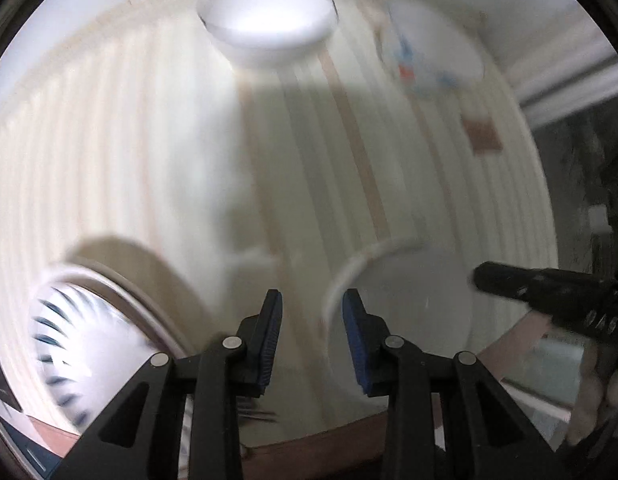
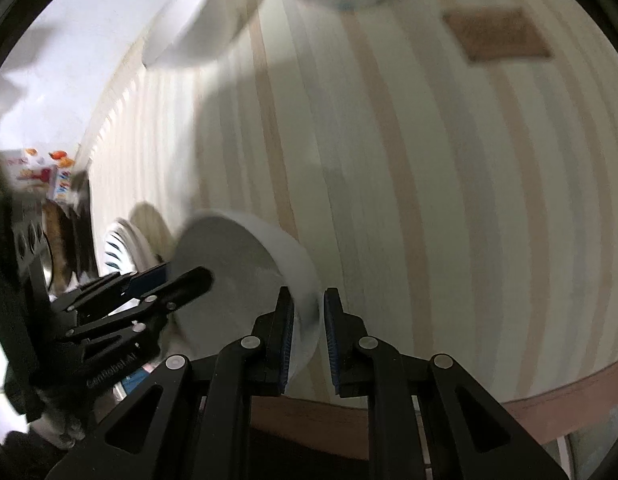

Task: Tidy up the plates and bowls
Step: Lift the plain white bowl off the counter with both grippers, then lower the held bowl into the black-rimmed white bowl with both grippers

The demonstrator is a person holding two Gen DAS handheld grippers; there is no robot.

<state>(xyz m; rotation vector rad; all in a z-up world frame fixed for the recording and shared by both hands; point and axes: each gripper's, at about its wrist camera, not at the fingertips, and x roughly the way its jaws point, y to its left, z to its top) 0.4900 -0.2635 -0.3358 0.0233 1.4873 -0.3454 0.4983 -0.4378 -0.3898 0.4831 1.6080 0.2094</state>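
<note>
White bowl [image 2: 245,276] gripped at its rim by the right gripper [image 2: 307,336]
The left gripper [image 1: 311,340] is held wide, nothing between its fingers; a patterned plate [image 1: 81,344] is seen at 8 o'clock

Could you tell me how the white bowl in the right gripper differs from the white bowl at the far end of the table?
The near bowl is tilted, its rim between the right gripper fingers; the far bowl sits upright, untouched. Both look plain white.
</note>
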